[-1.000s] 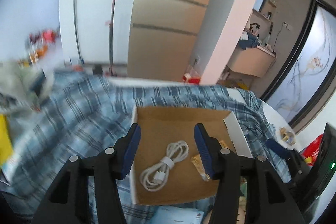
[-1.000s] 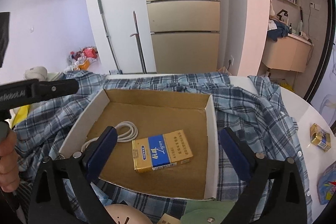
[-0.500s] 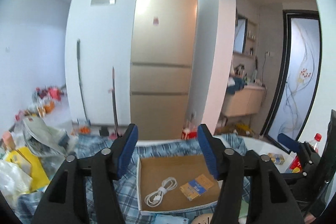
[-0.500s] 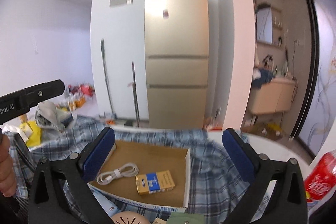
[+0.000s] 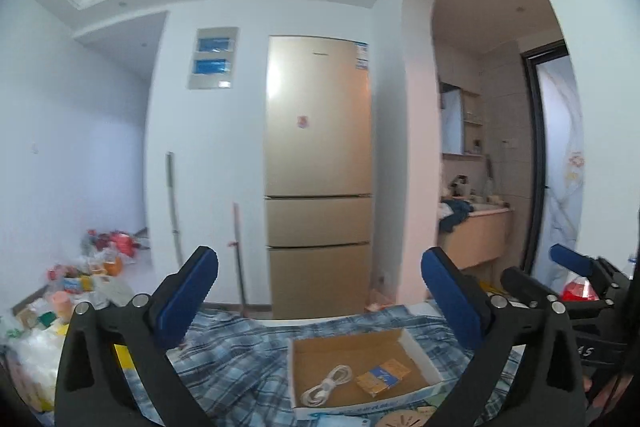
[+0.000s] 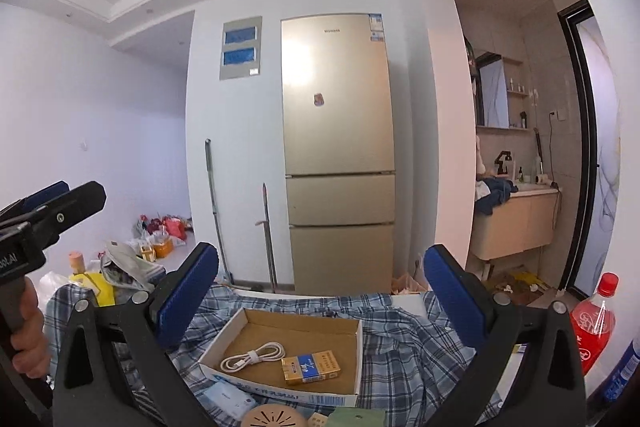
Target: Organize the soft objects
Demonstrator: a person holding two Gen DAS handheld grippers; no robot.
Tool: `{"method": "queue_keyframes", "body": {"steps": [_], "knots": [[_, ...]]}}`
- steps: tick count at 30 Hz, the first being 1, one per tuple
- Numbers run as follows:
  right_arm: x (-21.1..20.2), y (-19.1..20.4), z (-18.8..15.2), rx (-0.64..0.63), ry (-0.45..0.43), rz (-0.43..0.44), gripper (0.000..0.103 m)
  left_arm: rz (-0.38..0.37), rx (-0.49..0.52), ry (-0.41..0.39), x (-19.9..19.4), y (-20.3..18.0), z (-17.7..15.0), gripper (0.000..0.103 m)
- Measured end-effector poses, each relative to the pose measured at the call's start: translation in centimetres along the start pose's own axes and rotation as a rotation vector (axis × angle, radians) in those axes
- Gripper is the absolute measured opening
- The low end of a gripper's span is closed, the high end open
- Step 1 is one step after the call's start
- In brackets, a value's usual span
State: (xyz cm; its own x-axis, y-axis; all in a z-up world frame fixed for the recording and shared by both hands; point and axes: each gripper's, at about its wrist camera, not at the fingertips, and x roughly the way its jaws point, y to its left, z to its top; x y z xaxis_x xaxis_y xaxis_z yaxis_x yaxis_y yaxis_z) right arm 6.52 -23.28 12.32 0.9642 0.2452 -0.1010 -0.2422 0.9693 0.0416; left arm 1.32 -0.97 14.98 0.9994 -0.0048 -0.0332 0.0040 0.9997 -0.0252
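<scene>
A blue plaid shirt lies spread over the table. On it stands a shallow cardboard box holding a coiled white cable and a yellow-blue pack. My left gripper is open and empty, raised well above the box. My right gripper is open and empty, also raised above the box. The left gripper shows at the left edge of the right wrist view.
A red bottle stands at the right. A round beige disc, a white packet and a green piece lie in front of the box. Bags and clutter sit at the left. A gold fridge stands behind.
Both grippers have lifted and tilted up, away from the box, which now looks small and low in both views. The left gripper's jaws have opened wider.
</scene>
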Motion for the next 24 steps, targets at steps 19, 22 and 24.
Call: {"method": "queue_keyframes", "body": {"steps": [19,22,24], "knots": [[0.1,-0.8,-5.9,0.03,-0.037,-0.006,0.103,-0.039,0.057,-0.04,-0.3,1.3,-9.8,0.103],[1.0,0.0,-7.7,-0.023,0.008,-0.009,0.103,-0.041,0.058,0.021,1.3,1.5,-11.8,0.103],[1.7,0.2,-9.0,-0.023,0.046,-0.003,0.103,-0.047,0.06,0.059,2.1,1.6,-12.9,0.103]]}}
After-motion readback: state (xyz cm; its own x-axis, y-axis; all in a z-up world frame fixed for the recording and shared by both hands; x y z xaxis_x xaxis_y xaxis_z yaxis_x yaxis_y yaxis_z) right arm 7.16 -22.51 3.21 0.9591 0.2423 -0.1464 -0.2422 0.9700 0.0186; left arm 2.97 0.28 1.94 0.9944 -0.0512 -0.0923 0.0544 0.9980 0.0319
